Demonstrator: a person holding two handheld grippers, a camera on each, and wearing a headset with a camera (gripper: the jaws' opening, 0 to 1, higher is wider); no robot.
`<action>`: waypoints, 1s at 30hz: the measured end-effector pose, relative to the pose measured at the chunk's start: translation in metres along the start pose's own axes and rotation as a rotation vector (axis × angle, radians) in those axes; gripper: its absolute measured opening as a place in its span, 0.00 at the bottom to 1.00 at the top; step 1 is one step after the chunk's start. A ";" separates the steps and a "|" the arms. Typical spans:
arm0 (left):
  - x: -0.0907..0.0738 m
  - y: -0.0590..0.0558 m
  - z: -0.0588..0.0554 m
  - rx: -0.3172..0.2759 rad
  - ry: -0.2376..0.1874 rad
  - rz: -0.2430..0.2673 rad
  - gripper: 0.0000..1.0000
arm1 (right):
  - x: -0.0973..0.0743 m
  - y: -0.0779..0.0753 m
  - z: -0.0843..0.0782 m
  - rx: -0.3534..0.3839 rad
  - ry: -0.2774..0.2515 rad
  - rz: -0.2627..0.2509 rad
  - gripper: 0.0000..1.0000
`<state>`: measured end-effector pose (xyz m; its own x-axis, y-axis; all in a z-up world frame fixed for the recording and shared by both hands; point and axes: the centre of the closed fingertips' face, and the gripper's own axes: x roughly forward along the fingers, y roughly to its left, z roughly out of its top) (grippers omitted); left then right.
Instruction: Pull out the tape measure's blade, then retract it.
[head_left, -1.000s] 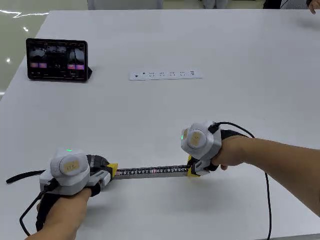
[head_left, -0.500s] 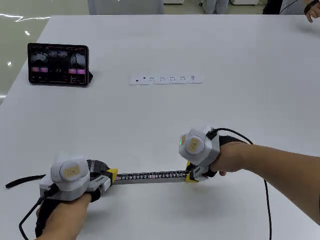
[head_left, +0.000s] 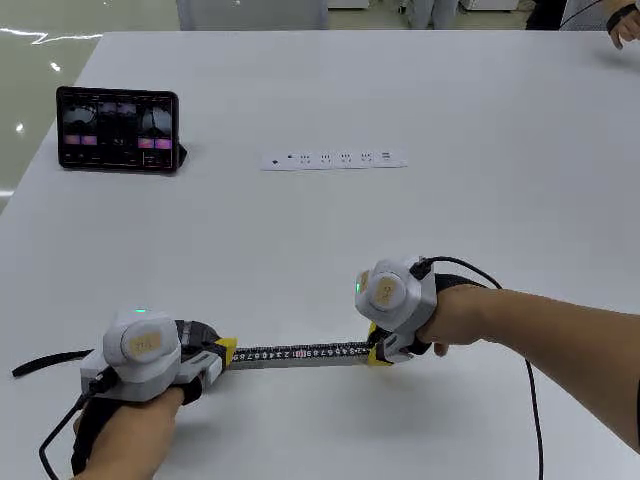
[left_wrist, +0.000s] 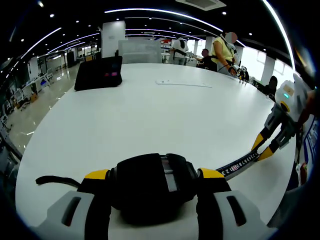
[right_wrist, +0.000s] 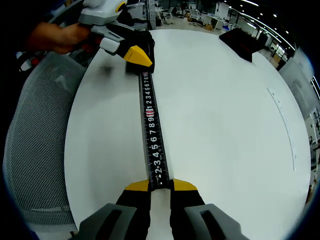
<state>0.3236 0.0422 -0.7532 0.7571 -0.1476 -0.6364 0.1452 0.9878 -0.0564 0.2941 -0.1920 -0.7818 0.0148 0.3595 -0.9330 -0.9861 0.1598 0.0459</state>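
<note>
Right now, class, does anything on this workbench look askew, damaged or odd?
Nothing stands out. The blade runs straight and flat from the case in the left gripper to the right gripper, shut on its tip. The tablet stands upright.

A white table (head_left: 420, 110) takes up most of the head view. At the upper left a dark tablet (head_left: 118, 130) stands propped on it, screen lit. Right of that, near the upper middle, a white power strip (head_left: 334, 159) lies flat. At the lower left sits a black tape measure (head_left: 200, 333), its blade (head_left: 300, 352) stretched rightward along the surface. A black strap (head_left: 45, 362) trails toward the left edge.
</note>
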 end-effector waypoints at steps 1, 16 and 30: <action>0.000 0.000 0.000 0.000 0.000 0.000 0.66 | 0.000 0.000 0.000 0.006 -0.005 0.002 0.10; 0.000 -0.001 0.001 -0.001 0.001 0.000 0.66 | 0.002 0.002 0.007 -0.001 -0.013 0.001 0.11; 0.000 -0.001 0.001 -0.001 0.003 -0.001 0.66 | 0.005 0.001 0.013 0.020 0.004 -0.005 0.10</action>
<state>0.3246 0.0416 -0.7524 0.7551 -0.1482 -0.6387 0.1452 0.9877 -0.0575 0.2950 -0.1785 -0.7815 0.0195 0.3551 -0.9346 -0.9825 0.1801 0.0479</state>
